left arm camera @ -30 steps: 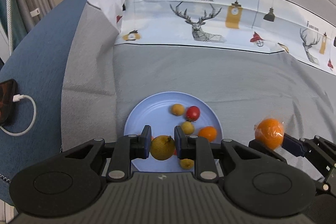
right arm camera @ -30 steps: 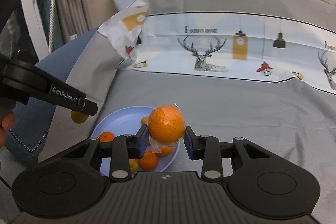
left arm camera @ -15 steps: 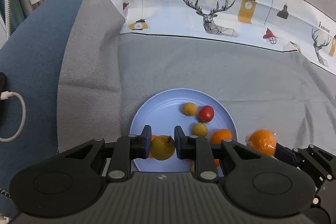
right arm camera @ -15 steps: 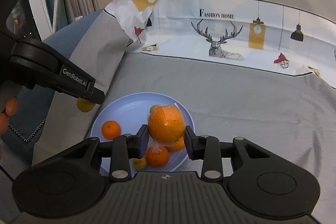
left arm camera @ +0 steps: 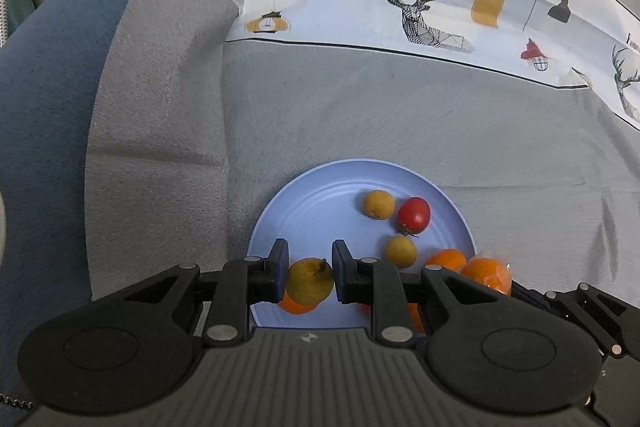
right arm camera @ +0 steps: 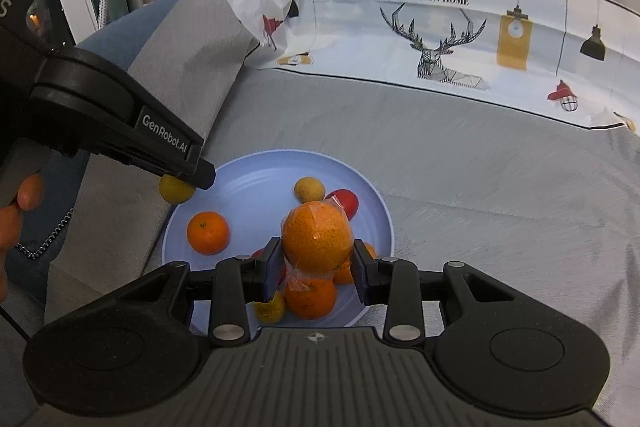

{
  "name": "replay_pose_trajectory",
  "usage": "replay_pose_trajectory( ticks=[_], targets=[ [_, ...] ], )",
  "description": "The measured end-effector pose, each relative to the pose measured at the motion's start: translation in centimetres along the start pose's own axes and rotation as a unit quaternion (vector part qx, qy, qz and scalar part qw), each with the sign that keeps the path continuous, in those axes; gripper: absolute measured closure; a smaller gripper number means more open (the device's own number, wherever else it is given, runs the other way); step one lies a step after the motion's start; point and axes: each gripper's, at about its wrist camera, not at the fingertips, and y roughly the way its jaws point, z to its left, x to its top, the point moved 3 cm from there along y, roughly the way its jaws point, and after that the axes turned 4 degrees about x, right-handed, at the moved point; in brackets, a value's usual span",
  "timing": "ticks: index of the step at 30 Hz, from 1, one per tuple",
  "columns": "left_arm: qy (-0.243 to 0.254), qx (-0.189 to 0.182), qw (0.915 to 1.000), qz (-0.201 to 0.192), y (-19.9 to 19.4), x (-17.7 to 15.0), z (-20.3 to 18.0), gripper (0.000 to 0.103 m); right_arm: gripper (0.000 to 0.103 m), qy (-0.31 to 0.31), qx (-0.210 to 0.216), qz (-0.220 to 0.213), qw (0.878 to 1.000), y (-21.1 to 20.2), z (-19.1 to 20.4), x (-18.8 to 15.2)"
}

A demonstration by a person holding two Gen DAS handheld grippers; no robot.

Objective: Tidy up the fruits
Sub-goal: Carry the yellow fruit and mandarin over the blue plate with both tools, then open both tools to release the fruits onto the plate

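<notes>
Both claws lower; plate [right arm camera: 376, 211] holds seven fruits

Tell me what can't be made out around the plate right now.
- Left wrist view: fruit at the blue plate's near edge, hidden behind the left gripper and its yellow pear.
- Right wrist view: red fruit behind the plastic-wrapped orange in the right gripper, only partly visible.

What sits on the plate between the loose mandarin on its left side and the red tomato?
Bare blue plate in the right wrist view: nothing lies between the mandarin and the tomato.
</notes>
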Motion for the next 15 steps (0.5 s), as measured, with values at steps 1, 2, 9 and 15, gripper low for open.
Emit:
replay_pose_trajectory(
  ticks=[1,2,9,15],
  targets=[
    [0.000,0.000,1.0000,0.001,0.2,0.0,0.0,0.078,0.065,0.000,0.000,0.002,1.000,0.2,0.0,0.0],
    [0.000,0.000,1.0000,0.002,0.3,0.1,0.0,0.078,0.065,0.000,0.000,0.004,1.000,0.5,0.0,0.1],
    [0.002,0.003,1.0000,0.007,1.4,0.4,-0.1,0.078,0.065,0.001,0.001,0.012,1.000,1.3,-0.3,0.2],
    [0.021,-0.004,0.9998,-0.002,1.3,0.4,-0.6,0.003,0.051,-0.004,0.002,0.010,1.000,1.9,-0.3,0.4]
  ],
)
